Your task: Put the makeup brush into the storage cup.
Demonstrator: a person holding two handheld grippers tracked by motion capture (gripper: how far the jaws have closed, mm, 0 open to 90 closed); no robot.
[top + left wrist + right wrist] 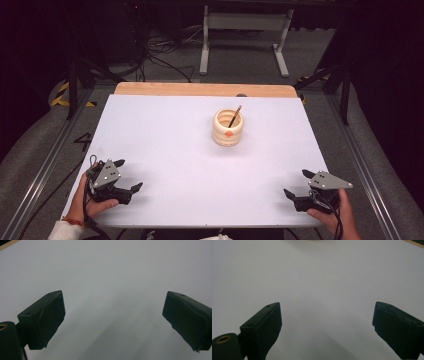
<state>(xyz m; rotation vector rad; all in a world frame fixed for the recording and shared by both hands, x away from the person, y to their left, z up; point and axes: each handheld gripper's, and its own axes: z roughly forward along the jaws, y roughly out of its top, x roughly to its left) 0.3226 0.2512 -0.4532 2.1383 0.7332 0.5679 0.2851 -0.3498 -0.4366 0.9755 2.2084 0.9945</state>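
Observation:
A cream ribbed cup [228,128] with an orange dot on its front stands on the white table [175,145], right of centre and toward the back. A dark pencil [234,116] leans inside it. My left gripper [128,175] rests low at the front left corner, held by a hand, jaws wide apart with nothing between them. My right gripper [298,183] sits at the front right corner, also open and empty. In the left gripper view the left gripper [113,322] frames bare white surface, and in the right gripper view the right gripper [327,327] does too.
A wooden strip [200,89] runs along the table's far edge. Beyond it stand a white frame leg [204,45] and cables on the floor [160,55]. Metal rails [45,165] flank the table on both sides.

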